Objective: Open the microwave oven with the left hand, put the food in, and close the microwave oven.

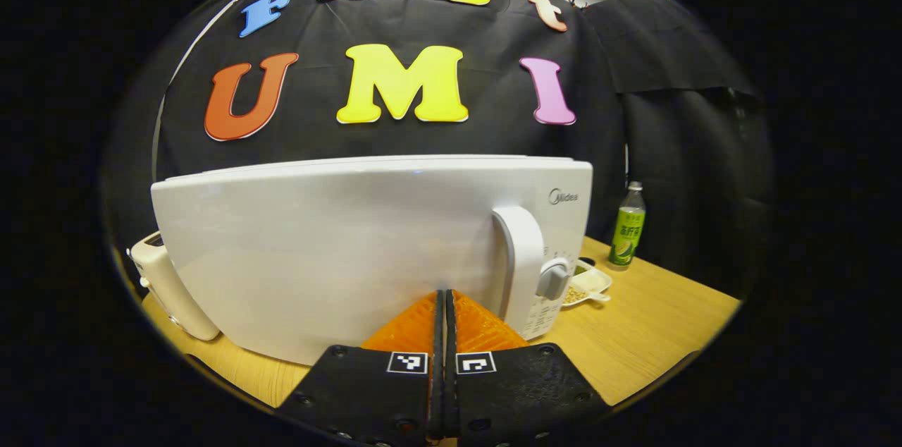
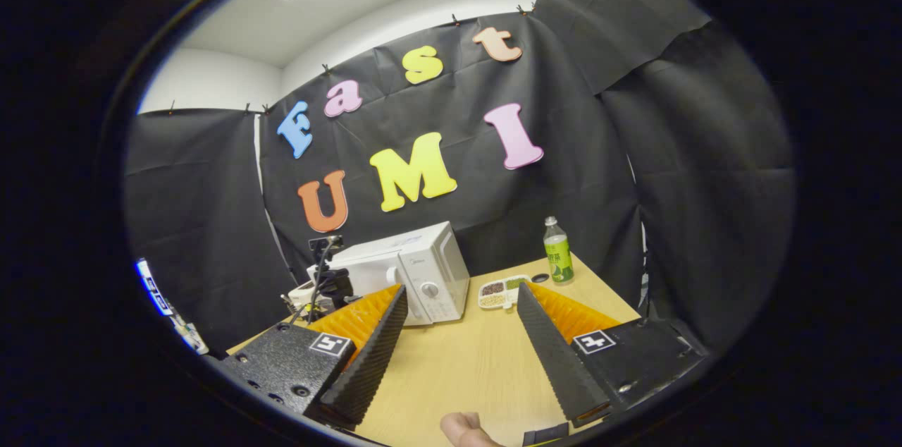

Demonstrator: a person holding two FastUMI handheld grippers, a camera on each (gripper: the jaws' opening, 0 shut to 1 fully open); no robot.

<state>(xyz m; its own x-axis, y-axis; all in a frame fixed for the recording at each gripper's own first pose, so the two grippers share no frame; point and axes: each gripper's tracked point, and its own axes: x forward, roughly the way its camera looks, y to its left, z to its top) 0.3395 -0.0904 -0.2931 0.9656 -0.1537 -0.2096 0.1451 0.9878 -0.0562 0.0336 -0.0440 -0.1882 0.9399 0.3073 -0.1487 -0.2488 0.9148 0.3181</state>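
Note:
The white microwave (image 1: 366,242) stands very near in the left gripper view with its door closed, and its upright handle (image 1: 519,260) is on the right. My left gripper (image 1: 445,297) is shut with nothing between its fingers. Its tips point at the lower door, left of the handle. The divided food tray (image 1: 589,285) lies on the table to the right of the microwave. In the right gripper view my right gripper (image 2: 461,300) is open and empty above the table, well back from the microwave (image 2: 416,271) and the food tray (image 2: 499,292). The left gripper (image 2: 330,286) is before the microwave door.
A green-labelled bottle (image 1: 627,228) stands behind the tray, near the cloth wall, and also appears as the bottle (image 2: 557,249) in the right gripper view. A white appliance (image 1: 169,285) sits left of the microwave. The wooden table (image 2: 458,369) stretches between the right gripper and the microwave. A fingertip (image 2: 461,429) shows at the bottom.

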